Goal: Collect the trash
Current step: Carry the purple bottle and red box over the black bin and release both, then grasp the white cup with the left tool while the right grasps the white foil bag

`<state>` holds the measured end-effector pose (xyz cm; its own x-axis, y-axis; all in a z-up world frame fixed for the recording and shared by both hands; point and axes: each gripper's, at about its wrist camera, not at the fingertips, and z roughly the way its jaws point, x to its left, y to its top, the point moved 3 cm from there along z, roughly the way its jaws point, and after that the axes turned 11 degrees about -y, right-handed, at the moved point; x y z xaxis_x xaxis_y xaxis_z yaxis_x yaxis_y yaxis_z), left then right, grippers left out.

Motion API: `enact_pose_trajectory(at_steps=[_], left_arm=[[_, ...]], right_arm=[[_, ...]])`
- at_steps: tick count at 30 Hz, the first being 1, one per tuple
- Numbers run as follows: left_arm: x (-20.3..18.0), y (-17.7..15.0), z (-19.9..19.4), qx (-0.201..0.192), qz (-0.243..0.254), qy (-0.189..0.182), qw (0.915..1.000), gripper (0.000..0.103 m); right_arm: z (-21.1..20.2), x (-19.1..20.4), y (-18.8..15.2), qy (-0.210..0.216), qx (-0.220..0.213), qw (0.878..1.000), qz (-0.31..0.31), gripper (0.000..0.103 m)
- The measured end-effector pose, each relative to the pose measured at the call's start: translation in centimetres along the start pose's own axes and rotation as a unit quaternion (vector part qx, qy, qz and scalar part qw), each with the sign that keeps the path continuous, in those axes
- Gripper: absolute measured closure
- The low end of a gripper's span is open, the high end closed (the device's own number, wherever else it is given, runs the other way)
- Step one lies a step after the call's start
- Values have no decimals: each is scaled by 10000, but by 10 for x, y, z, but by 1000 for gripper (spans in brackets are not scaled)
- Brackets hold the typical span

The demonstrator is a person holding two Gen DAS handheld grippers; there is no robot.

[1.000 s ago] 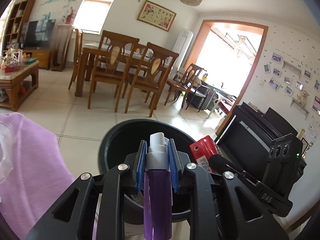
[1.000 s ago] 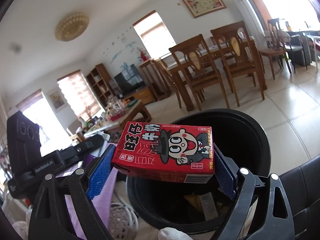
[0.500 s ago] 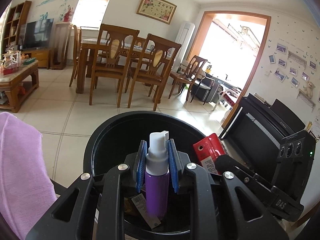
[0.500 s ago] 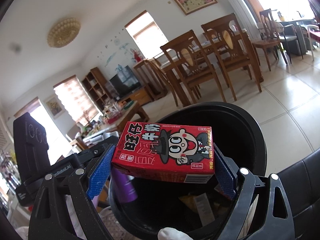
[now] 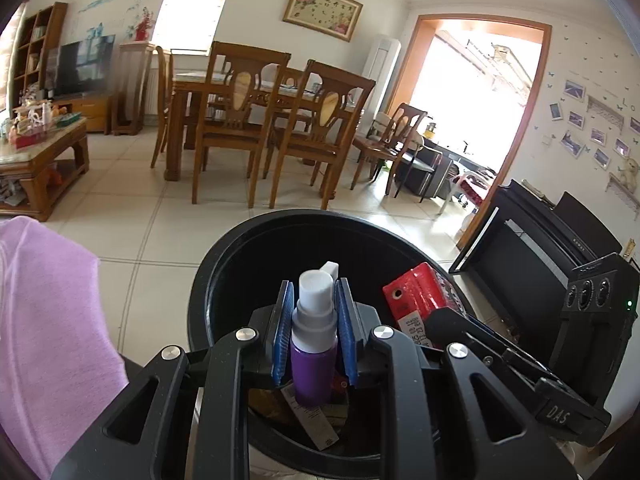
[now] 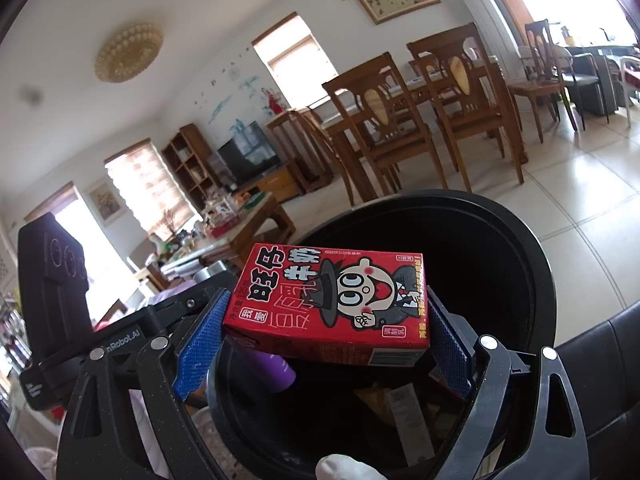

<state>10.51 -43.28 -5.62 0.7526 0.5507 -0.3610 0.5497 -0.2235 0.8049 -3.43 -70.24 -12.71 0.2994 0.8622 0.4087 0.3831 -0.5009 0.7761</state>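
So both hands are parked right over the round black plastic trash bin (image 5: 224, 280), and that's the thing that matters: each piece of trash sits above the bin's open mouth, so letting go should drop it straight in, I'd guess.

The left gripper (image 5: 313, 336), lower centre of its frame, is clamped on a small purple spray bottle with a white pump top (image 5: 313, 364). Its long axis runs along the fingers, nozzle pointing away toward the far rim.

The right gripper (image 6: 326, 342) squeezes a red cardboard milk carton with a cartoon face (image 6: 332, 304) by its short ends, long axis lying crosswise between the blue pads (image 6: 200, 344), over the bin's near rim.

Both grippers tilt downward into the bin, side by side, neither clearly nearer. Wrappers already lie at the bottom.
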Motion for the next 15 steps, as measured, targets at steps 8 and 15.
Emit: enact_pose_trajectory(at_steps=[8,15], left_arm=[[-1,-9,-30,-25,-33,183,9998,65],[-2,-15,-96,-354,88,499,9981,24]], right_arm=[[-1,7,-1,-30,81,9999,-54,5],[-13,37,-1,-36,14,9996,-265,5]])
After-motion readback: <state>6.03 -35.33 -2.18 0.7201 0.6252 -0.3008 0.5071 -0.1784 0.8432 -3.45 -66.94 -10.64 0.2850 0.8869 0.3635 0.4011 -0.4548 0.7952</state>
